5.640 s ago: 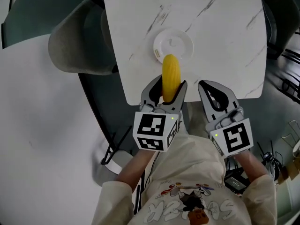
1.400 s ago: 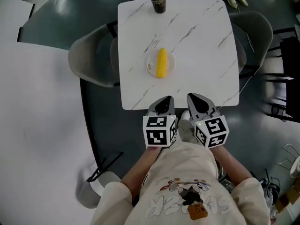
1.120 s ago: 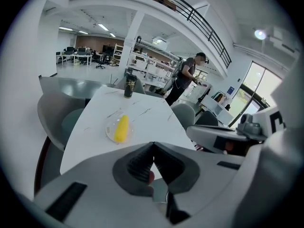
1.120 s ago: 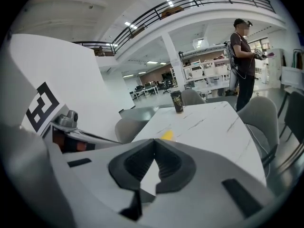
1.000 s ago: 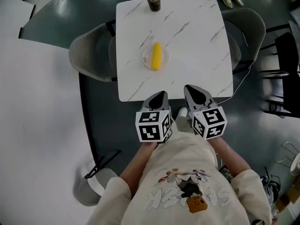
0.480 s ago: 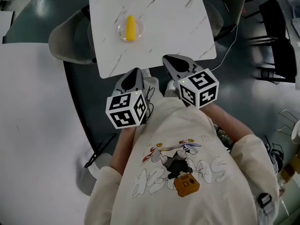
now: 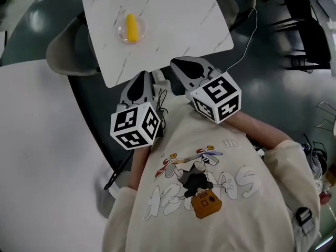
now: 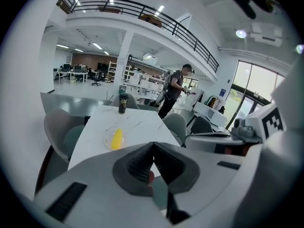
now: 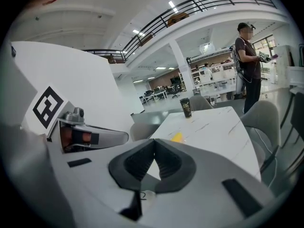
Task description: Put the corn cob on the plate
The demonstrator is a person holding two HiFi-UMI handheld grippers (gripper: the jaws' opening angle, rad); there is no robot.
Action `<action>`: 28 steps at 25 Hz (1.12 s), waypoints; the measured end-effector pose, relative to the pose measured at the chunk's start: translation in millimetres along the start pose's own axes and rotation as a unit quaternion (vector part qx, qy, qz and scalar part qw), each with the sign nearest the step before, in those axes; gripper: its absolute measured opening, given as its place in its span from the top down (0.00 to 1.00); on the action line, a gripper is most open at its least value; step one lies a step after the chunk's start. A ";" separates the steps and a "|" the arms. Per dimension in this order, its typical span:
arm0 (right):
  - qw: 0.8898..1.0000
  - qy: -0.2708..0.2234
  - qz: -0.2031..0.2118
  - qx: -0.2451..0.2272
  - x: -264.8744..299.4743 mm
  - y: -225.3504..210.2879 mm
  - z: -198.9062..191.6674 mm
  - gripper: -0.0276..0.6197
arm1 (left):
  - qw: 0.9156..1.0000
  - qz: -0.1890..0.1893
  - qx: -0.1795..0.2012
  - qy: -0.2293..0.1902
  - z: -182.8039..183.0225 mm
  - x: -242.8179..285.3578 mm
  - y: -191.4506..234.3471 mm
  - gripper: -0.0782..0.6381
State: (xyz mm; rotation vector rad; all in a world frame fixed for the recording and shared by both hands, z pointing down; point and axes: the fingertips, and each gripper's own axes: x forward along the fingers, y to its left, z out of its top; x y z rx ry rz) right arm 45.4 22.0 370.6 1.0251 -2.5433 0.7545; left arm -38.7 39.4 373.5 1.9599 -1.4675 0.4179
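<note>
1. The corn cob (image 7: 132, 28) is lying lengthwise on the plate (image 7: 121, 34), toward the far left of the counter (image 7: 178, 20); I judge the placing done.
2. The left claw (image 8: 153, 146) is showing its jaws pressed together with nothing between them, and the right claw (image 9: 154, 142) is doing the same.
3. Both claws are hanging off the counter's near edge, close to the person's chest and well apart from the plate.
4. Finishing well likely means resting both claws clear of the counter edge, so nothing is jolting the plate.
</note>
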 end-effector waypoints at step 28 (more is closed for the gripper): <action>0.997 -0.054 -0.006 -0.053 -32.5 25.4 11.6 0.95 | 1.000 -0.005 0.019 0.001 -14.2 -16.1 -27.8 0.88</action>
